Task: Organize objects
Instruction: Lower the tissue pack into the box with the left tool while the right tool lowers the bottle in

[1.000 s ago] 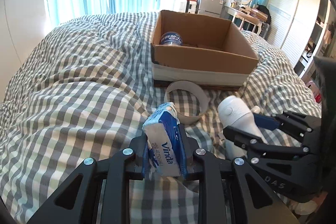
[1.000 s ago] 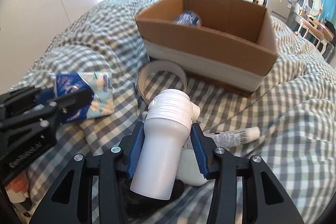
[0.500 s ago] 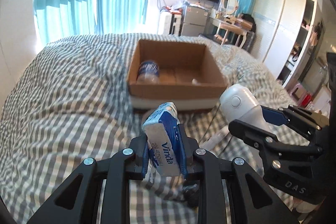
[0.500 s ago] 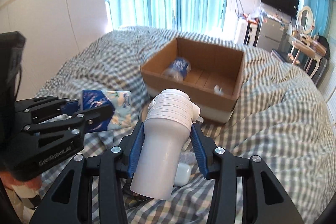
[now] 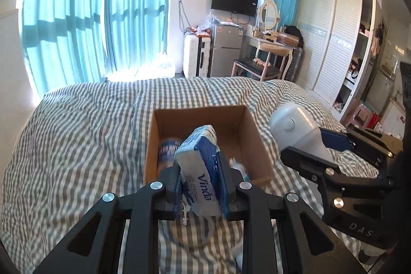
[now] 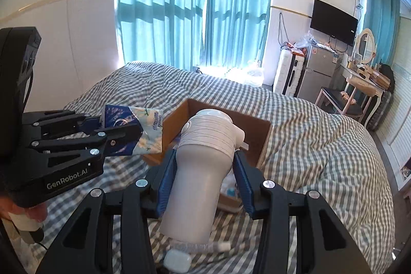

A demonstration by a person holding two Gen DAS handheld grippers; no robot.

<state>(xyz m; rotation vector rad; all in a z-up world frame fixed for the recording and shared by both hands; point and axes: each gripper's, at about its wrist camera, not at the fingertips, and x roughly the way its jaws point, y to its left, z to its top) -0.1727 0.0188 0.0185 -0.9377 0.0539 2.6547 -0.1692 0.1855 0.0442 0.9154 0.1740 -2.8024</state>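
My left gripper (image 5: pixel 200 186) is shut on a blue Vinda tissue pack (image 5: pixel 199 171) and holds it in the air, just short of the near wall of an open cardboard box (image 5: pixel 254 130) on the bed. The pack also shows in the right wrist view (image 6: pixel 133 131). My right gripper (image 6: pixel 204 176) is shut on a white hair dryer (image 6: pixel 200 171), raised to the right of the box (image 6: pixel 264 143); the dryer also shows in the left wrist view (image 5: pixel 295 130). A plastic bottle (image 5: pixel 167 148) lies inside the box.
A checked duvet (image 5: pixel 77 140) covers the bed. A white tube (image 6: pixel 218 245) and a small white case (image 6: pixel 177 260) lie on it under the right gripper, and a tape ring (image 5: pixel 197 235) under the left. Curtains, fridge and dressing table stand beyond.
Both grippers have lifted well above the bed with their objects and moved toward the box, which now sits lower and closer in both views.
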